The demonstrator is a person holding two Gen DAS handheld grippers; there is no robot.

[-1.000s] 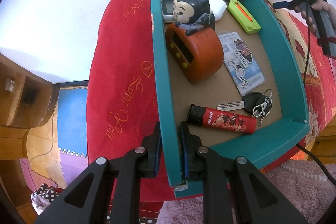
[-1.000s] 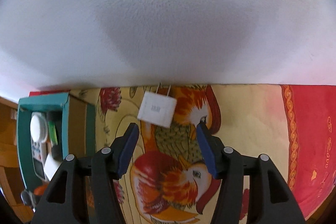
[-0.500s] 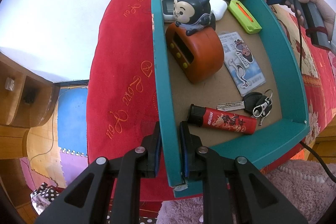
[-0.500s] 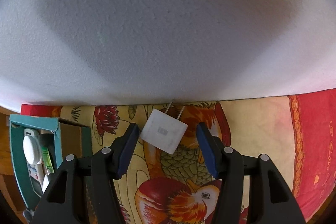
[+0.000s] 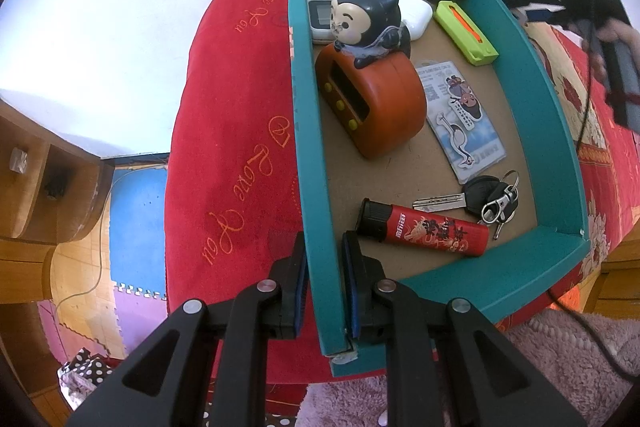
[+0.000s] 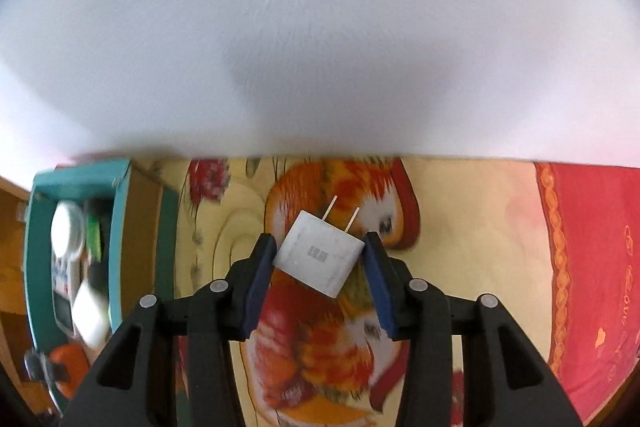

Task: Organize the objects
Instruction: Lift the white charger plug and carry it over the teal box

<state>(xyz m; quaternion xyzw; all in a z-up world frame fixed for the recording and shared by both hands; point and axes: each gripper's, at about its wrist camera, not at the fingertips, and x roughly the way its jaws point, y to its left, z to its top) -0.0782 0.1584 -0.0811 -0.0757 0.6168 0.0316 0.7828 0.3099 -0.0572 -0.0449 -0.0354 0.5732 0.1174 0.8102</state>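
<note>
- White charger plug [image 6: 320, 255] lies on the yellow rooster-print cloth [image 6: 460, 227], prongs pointing away, right between the right gripper [image 6: 319, 267] pads
- Right jaws closing around it, corners about touching the pads
- Left gripper [image 5: 323, 283] clamped narrow on the teal box [image 5: 316, 211] wall, with lighter [image 5: 424, 229] and keys [image 5: 486, 197] inside

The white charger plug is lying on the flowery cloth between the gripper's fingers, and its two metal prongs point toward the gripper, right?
Not quite. The white charger plug does lie on the flowery cloth between the right gripper's closing fingers, but the right wrist view shows its prongs pointing away from the gripper, toward the wall.
</note>
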